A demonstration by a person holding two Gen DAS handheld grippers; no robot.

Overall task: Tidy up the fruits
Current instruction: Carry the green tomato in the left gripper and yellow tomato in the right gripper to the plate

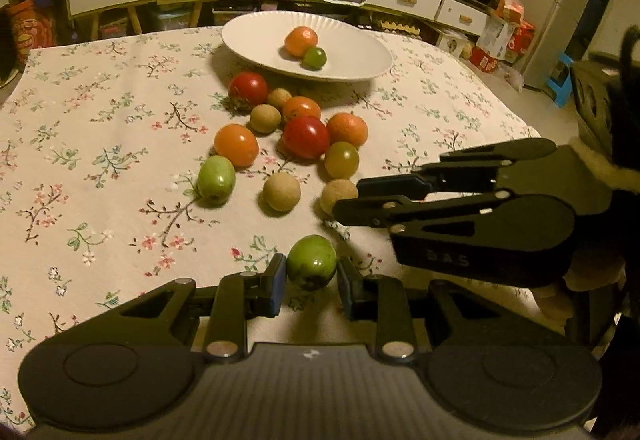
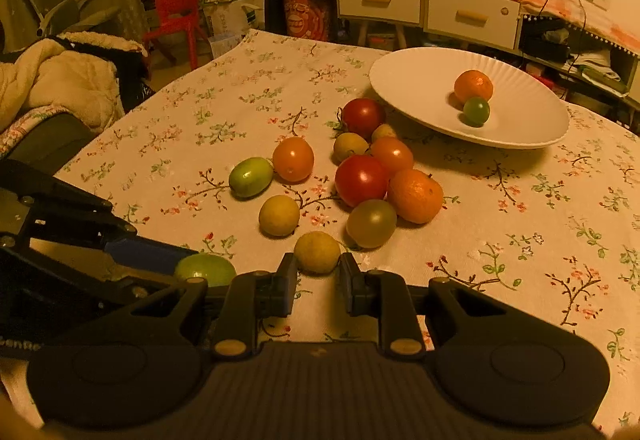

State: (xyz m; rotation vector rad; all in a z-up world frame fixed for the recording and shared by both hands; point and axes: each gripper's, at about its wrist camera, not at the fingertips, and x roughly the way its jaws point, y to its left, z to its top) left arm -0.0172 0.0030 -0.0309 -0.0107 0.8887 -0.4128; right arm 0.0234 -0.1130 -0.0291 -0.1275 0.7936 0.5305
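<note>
Green fruit (image 1: 311, 267): small, smooth-skinned, oval; lies on the cloth (image 1: 100, 144) at the near edge of the spread, apart from the main cluster.
Handling, green fruit: judged light and firm, with a glossy skin that may slip; grip belongs across the widest part, with moderate pressure, since a hard squeeze could bruise it.
Left tongs (image 1: 311, 276): narrowed onto the green fruit, one pad on each flank; it reads as clamped, the fruit resting low at the cloth.
Tan fruit (image 2: 317, 251): round, dull, rough-looking skin; sits on the cloth just ahead of the cluster's near side.
Handling, tan fruit: judged light, with a thin stiff shell, less slippery than the green one; take it across the middle.
Right tongs (image 2: 318, 272): drawn in to their tightest on the tan fruit, a pad at each side; contact looks made, the fruit not visibly lifted.
Plate (image 1: 256, 48): white, fluted rim, at the far side of the cloth; holds one orange fruit and one small green one.
Remaining: about a dozen fruits on the cloth; task judged at an early stage.
Risk: both tongs work close together; collision on lifting is possible.
</note>
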